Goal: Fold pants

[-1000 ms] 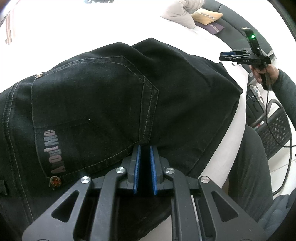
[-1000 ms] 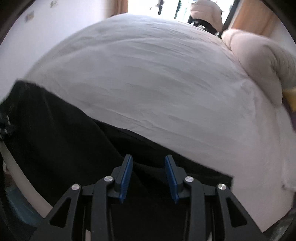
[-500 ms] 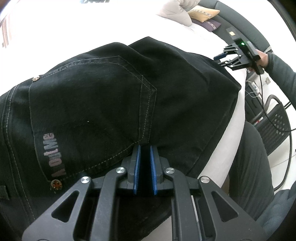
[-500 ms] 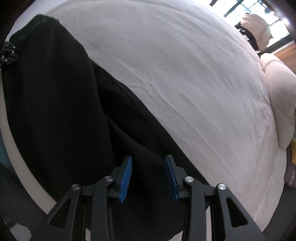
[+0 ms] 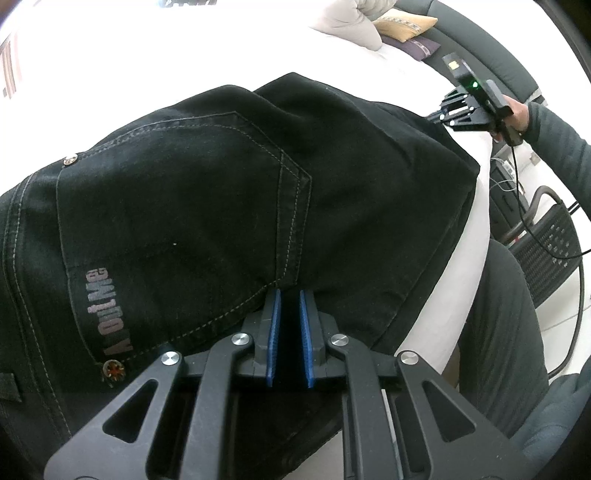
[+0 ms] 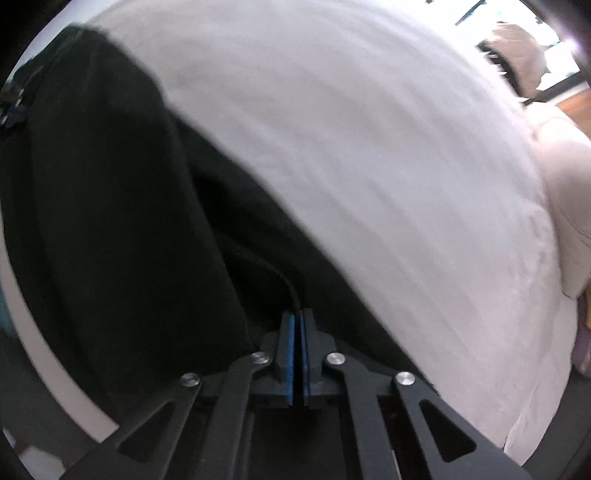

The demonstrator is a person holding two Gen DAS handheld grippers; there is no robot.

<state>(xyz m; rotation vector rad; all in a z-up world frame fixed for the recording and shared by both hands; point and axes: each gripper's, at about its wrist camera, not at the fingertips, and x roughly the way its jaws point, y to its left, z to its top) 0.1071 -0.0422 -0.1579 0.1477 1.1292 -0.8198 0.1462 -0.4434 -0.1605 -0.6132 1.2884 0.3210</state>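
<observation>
Black jeans (image 5: 207, 206) lie on a white bed (image 5: 221, 55), back pocket with grey lettering facing up. My left gripper (image 5: 290, 299) is shut on the jeans' near edge by the pocket corner. In the right wrist view the jeans (image 6: 122, 206) spread dark across the left. My right gripper (image 6: 296, 321) is shut on a fold of the jeans at their far end. It also shows in the left wrist view (image 5: 443, 114), at the jeans' far right corner.
Beige pillows (image 5: 351, 22) and a yellow cushion (image 5: 402, 26) lie at the bed's far end. A pillow (image 6: 565, 206) sits right in the right wrist view. A black mesh chair (image 5: 546, 251) and cables stand right of the bed. The person's leg (image 5: 502, 332) is beside the bed edge.
My right gripper has come down to the jeans' far corner and closed from open onto the cloth. My left gripper stays shut on the near edge.
</observation>
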